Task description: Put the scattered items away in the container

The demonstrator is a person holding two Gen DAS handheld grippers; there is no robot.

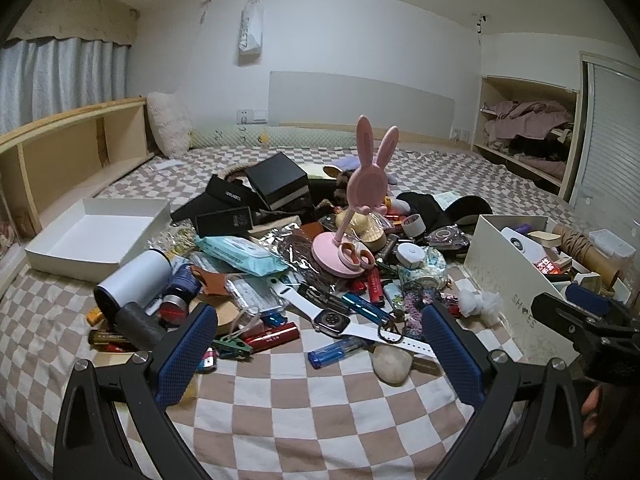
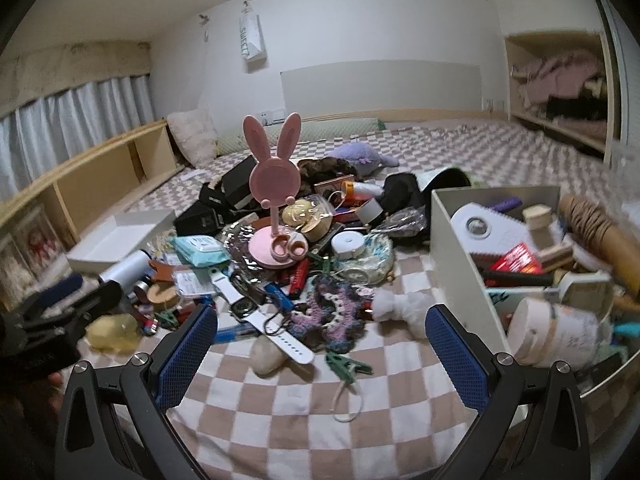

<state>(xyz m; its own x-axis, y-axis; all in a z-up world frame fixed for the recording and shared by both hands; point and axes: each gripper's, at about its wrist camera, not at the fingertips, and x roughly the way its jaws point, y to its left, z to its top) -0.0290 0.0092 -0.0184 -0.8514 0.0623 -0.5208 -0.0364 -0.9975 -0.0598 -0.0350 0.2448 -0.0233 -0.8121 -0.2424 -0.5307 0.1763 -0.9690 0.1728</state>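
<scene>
Over on the left an empty white box lid (image 1: 98,240) sits on the checkered bedspread (image 1: 304,420). The left gripper (image 1: 320,354) hovers with its jaws spread wide and nothing between them, just above a white smartwatch (image 1: 332,322) and a pale stone (image 1: 392,362). In the middle of the clutter a pink bunny-eared stand (image 1: 366,192) rises upright. The right gripper (image 2: 320,344) is likewise wide open and empty, near a crocheted piece (image 2: 332,312) and a green clip (image 2: 348,368). At far right stands the white container (image 2: 460,264), already crowded with items.
</scene>
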